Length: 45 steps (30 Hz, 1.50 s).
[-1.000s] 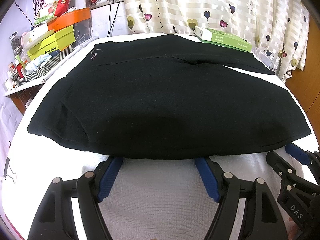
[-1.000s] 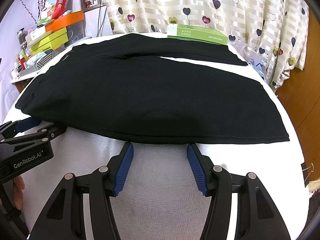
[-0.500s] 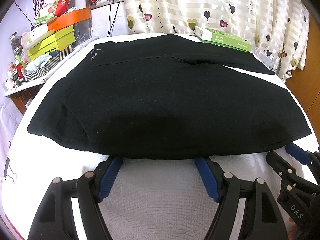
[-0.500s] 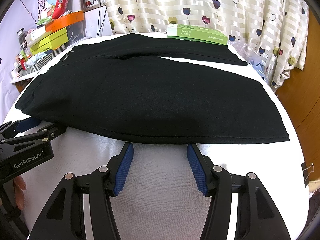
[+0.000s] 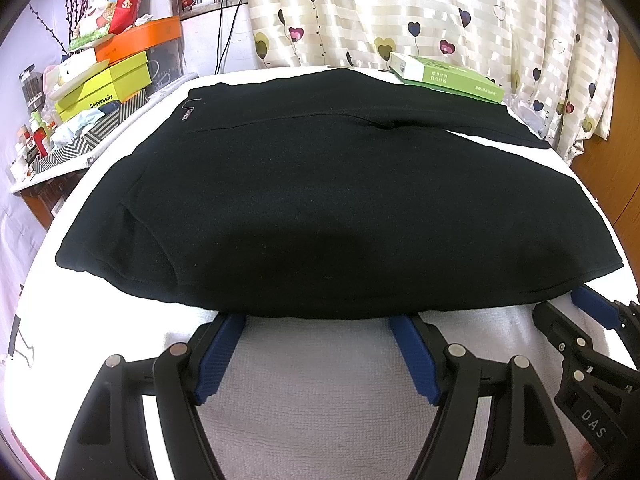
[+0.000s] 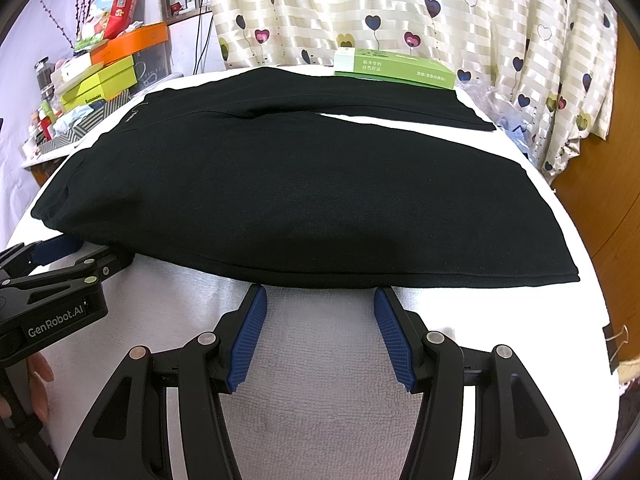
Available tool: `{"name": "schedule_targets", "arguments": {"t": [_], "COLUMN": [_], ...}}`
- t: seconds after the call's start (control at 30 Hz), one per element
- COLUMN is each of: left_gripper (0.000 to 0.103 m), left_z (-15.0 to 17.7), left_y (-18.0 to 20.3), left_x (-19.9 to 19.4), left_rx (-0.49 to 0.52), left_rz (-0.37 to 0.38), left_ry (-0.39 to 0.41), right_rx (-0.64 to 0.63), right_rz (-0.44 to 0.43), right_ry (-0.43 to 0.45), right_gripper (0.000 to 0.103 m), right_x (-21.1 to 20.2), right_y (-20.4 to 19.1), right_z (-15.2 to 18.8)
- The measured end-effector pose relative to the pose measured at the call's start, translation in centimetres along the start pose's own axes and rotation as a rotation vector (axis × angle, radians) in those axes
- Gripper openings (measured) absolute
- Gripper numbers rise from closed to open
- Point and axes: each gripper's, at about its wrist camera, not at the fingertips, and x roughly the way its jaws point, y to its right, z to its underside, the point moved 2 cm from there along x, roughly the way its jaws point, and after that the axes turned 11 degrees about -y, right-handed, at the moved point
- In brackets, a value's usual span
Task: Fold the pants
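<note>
Black pants lie spread flat across a white towel-covered table, waistband to the left, two legs running right, the far leg angled away. My left gripper stands open at the near hem edge, fingertips touching or just under the cloth. My right gripper is open too, at the near edge further right. Each gripper shows in the other's view: the right one at the right, the left one at the left.
A green box rests on the far table edge beside the far leg. Stacked yellow and orange boxes crowd a shelf at the left. Heart-patterned curtains hang behind. A binder clip holds the towel at the right edge.
</note>
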Motion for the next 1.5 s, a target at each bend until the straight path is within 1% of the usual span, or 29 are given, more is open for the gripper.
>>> {"name": "schedule_targets", "arguments": {"t": [0.17, 0.2, 0.27, 0.43, 0.5, 0.6, 0.67, 0.73, 0.8, 0.87, 0.97, 1.1, 1.2, 1.23, 1.3, 1.37, 1.43, 1.5], "left_gripper": [0.077, 0.077, 0.076, 0.076, 0.076, 0.076, 0.076, 0.076, 0.076, 0.076, 0.076, 0.076, 0.076, 0.076, 0.076, 0.076, 0.076, 0.076], "left_z": [0.0, 0.0, 0.2, 0.8, 1.0, 0.7, 0.3, -0.5, -1.8, -3.4, -6.4, -10.7, -13.7, -14.8, -16.7, -18.7, -20.6, -22.1], "left_y": [-0.1, -0.1, -0.2, -1.5, -2.0, -2.8, -3.3, -3.8, -4.1, -4.4, -4.4, -4.5, -4.4, -4.4, -4.5, -5.0, -5.5, -5.6], "left_x": [0.0, -0.1, -0.3, -1.6, -2.5, -4.4, -5.5, -6.3, -6.9, -7.2, -7.3, -6.7, -6.1, -5.8, -5.3, -4.4, -3.3, -2.0], "left_rx": [0.007, 0.024, 0.043, 0.062, 0.071, 0.084, 0.094, 0.099, 0.114, 0.122, 0.143, 0.166, 0.209, 0.216, 0.232, 0.217, 0.2, 0.21], "left_rz": [0.007, 0.009, 0.021, 0.097, 0.106, 0.134, 0.168, 0.183, 0.179, 0.158, 0.173, 0.165, 0.172, 0.157, 0.151, 0.16, 0.186, 0.172], "left_ry": [-0.001, -0.003, -0.019, -0.069, -0.072, -0.051, -0.051, -0.046, -0.024, 0.004, 0.039, 0.055, 0.061, 0.064, 0.075, 0.068, 0.054, 0.047], "right_rx": [-0.04, -0.05, -0.065, -0.123, -0.13, -0.125, -0.123, -0.131, -0.135, -0.135, -0.129, -0.155, -0.186, -0.191, -0.183, -0.183, -0.198, -0.206], "right_rz": [-0.04, -0.06, -0.066, -0.113, -0.155, -0.209, -0.211, -0.189, -0.176, -0.187, -0.182, -0.175, -0.148, -0.152, -0.168, -0.193, -0.218, -0.214], "right_ry": [-0.022, -0.016, -0.005, 0.053, 0.071, 0.096, 0.107, 0.126, 0.144, 0.151, 0.156, 0.17, 0.169, 0.167, 0.156, 0.153, 0.135, 0.116], "right_gripper": [0.057, 0.057, 0.057, 0.057, 0.057, 0.057, 0.057, 0.057, 0.057, 0.057, 0.057, 0.057, 0.057, 0.057, 0.057, 0.057, 0.057, 0.057], "right_x": [-0.5, -0.9, -1.5, -4.1, -5.0, -5.8, -6.1, -6.3, -6.4, -6.2, -5.8, -5.4, -4.5, -4.2, -3.1, -2.1, -0.4, 2.1], "right_y": [0.3, 0.5, 0.6, 1.0, 1.4, 2.4, 3.1, 3.8, 4.6, 5.3, 6.5, 7.9, 8.8, 9.1, 10.0, 10.6, 11.1, 11.7], "right_z": [0.2, 0.3, 0.3, -0.3, -1.1, -2.6, -3.9, -5.3, -6.9, -8.2, -10.9, -15.0, -17.7, -18.5, -20.4, -21.8, -23.5, -25.2]}}
